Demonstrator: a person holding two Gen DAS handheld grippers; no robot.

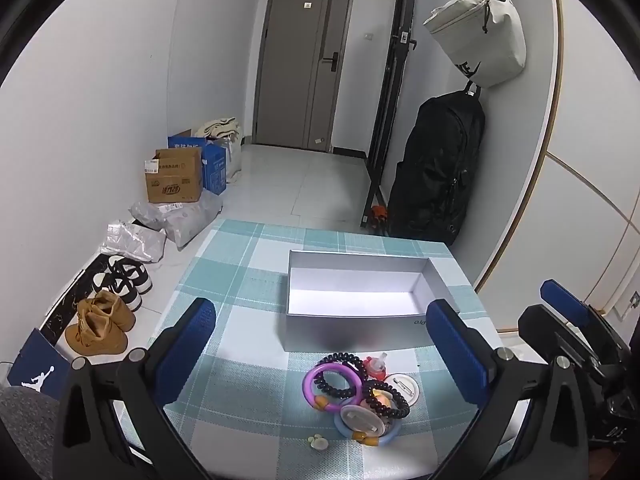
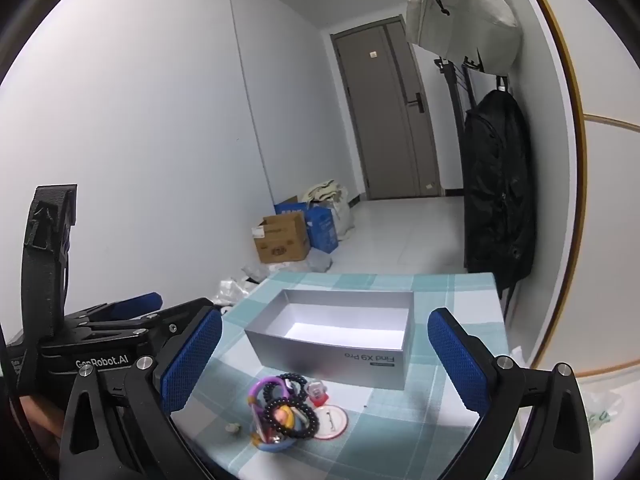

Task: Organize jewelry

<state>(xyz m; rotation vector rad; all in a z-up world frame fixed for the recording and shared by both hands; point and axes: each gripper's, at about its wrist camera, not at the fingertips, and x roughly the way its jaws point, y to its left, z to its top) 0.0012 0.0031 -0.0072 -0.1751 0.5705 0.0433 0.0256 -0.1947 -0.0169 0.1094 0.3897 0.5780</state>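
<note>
A pile of jewelry (image 1: 356, 396) lies on the checked tablecloth: a purple ring (image 1: 316, 380), black coil bands (image 1: 386, 400), a blue ring (image 1: 388, 436), round pin badges (image 1: 400, 384) and a small red charm (image 1: 376, 366). It also shows in the right wrist view (image 2: 284, 412). Behind it stands an open, empty silver box (image 1: 356, 332), also seen in the right wrist view (image 2: 332, 352). My left gripper (image 1: 320, 354) is open above the pile. My right gripper (image 2: 326, 364) is open, above and just beyond the pile. A small pale earring (image 1: 318, 442) lies apart at the front.
The table (image 1: 240, 264) ends close to the wall on the right. Shoes (image 1: 108, 312), bags and cardboard boxes (image 1: 174, 176) lie on the floor to the left. A black backpack (image 1: 436, 168) and a white bag (image 1: 480, 28) hang at the right.
</note>
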